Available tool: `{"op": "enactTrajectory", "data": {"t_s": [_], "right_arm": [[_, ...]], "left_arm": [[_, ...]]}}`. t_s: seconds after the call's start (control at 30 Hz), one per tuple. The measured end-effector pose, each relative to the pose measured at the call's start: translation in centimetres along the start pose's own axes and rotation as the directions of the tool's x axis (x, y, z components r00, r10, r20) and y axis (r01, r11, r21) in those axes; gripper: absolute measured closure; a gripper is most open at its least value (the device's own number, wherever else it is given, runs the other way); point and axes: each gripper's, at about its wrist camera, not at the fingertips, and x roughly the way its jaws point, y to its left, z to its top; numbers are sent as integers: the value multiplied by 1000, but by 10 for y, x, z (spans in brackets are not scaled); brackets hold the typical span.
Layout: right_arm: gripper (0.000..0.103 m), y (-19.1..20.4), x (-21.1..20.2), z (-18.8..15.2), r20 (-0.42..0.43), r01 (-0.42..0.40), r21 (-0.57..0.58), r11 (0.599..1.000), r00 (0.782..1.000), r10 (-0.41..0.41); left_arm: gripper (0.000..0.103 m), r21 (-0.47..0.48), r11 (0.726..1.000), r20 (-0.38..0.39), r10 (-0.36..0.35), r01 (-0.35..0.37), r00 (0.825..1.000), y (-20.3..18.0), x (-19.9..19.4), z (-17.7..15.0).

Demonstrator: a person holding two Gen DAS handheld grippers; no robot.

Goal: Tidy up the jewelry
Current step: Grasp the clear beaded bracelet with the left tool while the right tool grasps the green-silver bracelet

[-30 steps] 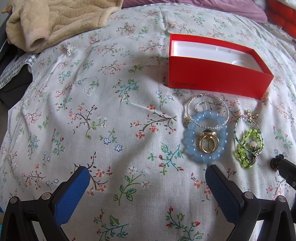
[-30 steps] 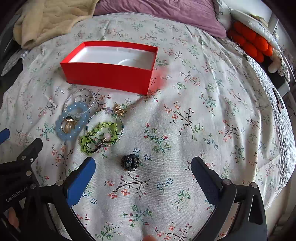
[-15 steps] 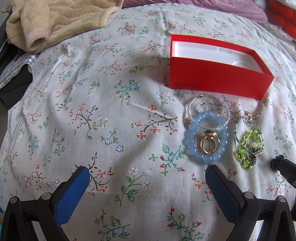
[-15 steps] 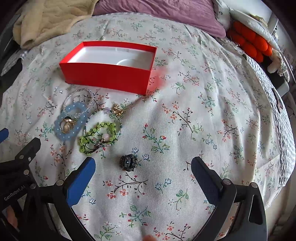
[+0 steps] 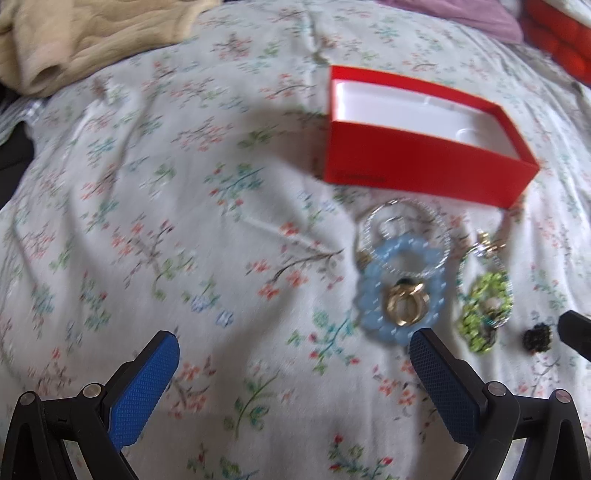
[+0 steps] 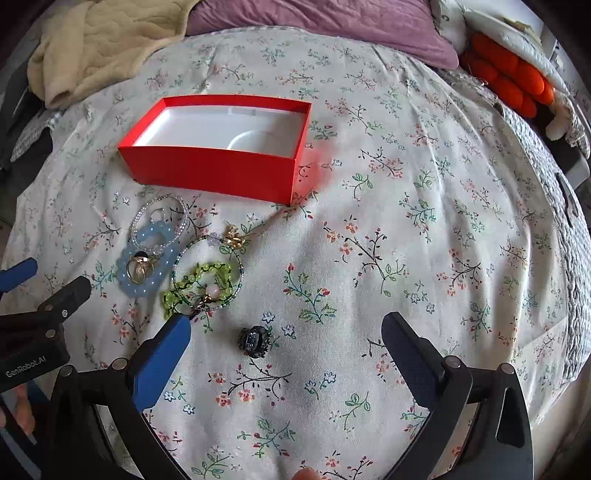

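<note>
Nearest the cameras, both grippers are held low over a floral bedsheet (image 6: 424,229). The left gripper (image 5: 293,347) is seen with its blue-padded jaws wide apart and nothing between them. The right gripper (image 6: 286,332) is likewise spread open, and a small dark hair claw (image 6: 254,341) lies on the sheet between its fingers, touched by neither.

Just beyond, the jewelry is clustered: a green beaded bracelet (image 6: 201,282) tangled with a thin teal-beaded strand, and beside it a pale blue beaded bracelet (image 6: 146,262) with gold rings (image 6: 138,268) lying inside its loop. A clear beaded bracelet (image 6: 159,218) overlaps the blue one's far edge. The left view is blurred.

Farther back, an open red box (image 6: 207,173) with a white interior is set on the sheet, nothing visible in it. Behind it, a beige blanket (image 6: 99,44) and a purple pillow (image 6: 325,22) are seen.
</note>
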Motion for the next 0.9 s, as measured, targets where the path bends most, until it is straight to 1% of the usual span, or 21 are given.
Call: {"op": "enactTrajectory", "data": {"t_s": [0.1,0.23,0.3,0.43,0.5,0.6,0.7,0.8,0.9], "right_arm": [[0,-5,3,8,-29,-30,6,1000,999,30],[0,-13,8,18,-55,-45,13,999,997,46],[0,-16,11,23,-58,-47,9,999,997,48],[0,-27,18,27,-63,-64,27,998,996,66],[0,-33,23,28,-71,-87,46,995,993,90],[0,-40,29,26,-85,-114,60,992,989,118],[0,-43,33,22,-100,-119,57,991,987,124],[0,-47,34,17,-106,-112,48,992,987,117],[0,-50,34,13,-111,-109,46,993,987,113]], "left_arm": [[1,16,998,0,-64,64,998,-6,3,9],[5,57,989,27,-138,136,990,-15,10,21],[6,103,979,38,-180,175,983,-24,19,25],[8,176,959,33,-229,220,973,-35,39,26],[9,215,950,35,-240,227,970,-41,46,25],[10,246,941,34,-248,232,968,-43,53,26],[12,252,942,31,-236,221,971,-44,62,31],[16,251,946,40,-224,207,974,-46,67,37],[24,257,948,59,-209,187,976,-48,70,40]]}}
